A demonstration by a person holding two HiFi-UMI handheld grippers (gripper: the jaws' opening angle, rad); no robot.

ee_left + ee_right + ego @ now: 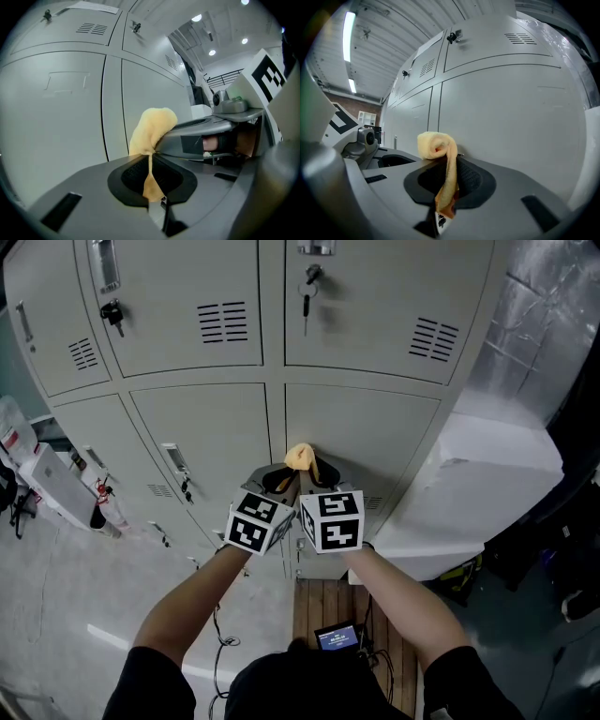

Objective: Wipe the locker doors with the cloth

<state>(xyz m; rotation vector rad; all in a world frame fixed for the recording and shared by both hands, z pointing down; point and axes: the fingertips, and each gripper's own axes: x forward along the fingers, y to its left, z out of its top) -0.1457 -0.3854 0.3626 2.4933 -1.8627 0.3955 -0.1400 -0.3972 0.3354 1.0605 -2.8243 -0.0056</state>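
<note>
My left tongs and right tongs are both shut tight on one yellow cloth, side by side. It bunches out past their tips, right by the lower locker doors; I can't tell if it touches. It looks soft, light and floppy, so I'd grip close to the wad.

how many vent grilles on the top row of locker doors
3 black slotted vent grilles on the grey metal locker doors: left grille, middle grille, right grille. Others may sit outside the frame.
</note>
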